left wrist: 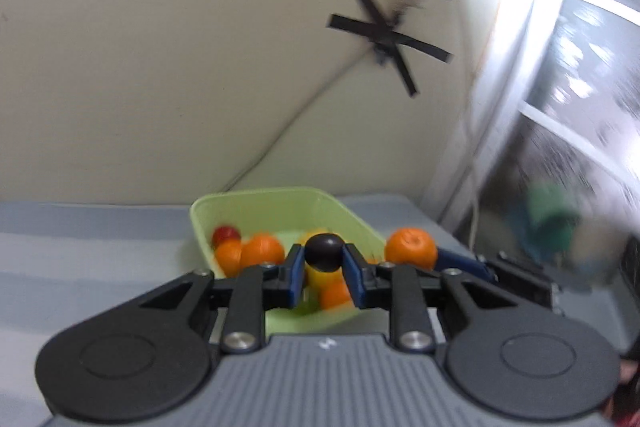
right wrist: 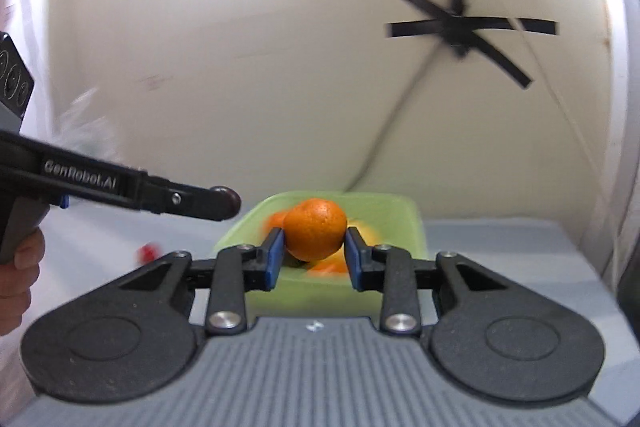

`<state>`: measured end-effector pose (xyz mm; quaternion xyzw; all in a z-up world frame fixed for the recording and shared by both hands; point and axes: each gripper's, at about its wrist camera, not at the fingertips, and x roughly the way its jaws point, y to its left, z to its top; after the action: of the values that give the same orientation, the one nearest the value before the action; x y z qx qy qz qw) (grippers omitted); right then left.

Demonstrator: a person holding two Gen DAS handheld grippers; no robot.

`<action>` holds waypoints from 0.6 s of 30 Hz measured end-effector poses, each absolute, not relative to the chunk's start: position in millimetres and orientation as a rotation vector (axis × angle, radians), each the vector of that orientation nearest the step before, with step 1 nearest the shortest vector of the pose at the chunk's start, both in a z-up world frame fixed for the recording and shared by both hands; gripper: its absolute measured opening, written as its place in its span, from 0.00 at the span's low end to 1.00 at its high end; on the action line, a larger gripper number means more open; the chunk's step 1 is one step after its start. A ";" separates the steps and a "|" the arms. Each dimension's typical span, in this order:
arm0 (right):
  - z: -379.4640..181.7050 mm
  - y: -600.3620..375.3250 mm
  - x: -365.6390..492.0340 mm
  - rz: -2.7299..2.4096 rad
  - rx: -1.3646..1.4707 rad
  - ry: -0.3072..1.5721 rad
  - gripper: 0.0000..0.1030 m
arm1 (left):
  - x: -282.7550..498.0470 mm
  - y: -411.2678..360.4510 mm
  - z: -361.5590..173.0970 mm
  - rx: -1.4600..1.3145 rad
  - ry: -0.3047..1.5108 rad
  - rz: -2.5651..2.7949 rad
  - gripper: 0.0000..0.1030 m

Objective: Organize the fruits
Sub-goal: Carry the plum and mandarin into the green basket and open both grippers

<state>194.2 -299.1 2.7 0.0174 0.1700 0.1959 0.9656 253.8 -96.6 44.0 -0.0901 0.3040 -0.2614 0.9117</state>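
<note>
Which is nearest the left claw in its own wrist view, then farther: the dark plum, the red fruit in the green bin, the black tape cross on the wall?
1. Dark plum: gripped between the pads of the left claw.
2. Red fruit: in the green bin, at its far left corner.
3. Black tape cross: on the wall behind, upper right.

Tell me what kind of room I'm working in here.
Likely a makeshift recording corner in an ordinary room, not a kitchen: a cable is fixed to the bare cream wall with black tape, a window stands at one side, and the green fruit bin sits on a grey-covered surface.
</note>
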 end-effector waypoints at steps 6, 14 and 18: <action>-13.7 -315.9 274.0 0.349 0.143 0.451 0.34 | 333.1 -128.1 21.0 -0.164 0.730 -0.486 0.21; -30.3 -317.6 283.8 0.340 0.126 0.415 0.52 | 358.1 -148.7 -6.4 -0.146 0.795 -0.476 0.30; -25.8 -321.5 268.3 0.335 0.122 0.349 0.52 | 340.3 -127.7 13.1 -0.188 0.753 -0.490 0.30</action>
<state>268.3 -321.5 -25.8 0.0605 0.1728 0.1656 0.9690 340.3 -127.7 13.1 -0.0907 0.3634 -0.2365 0.8965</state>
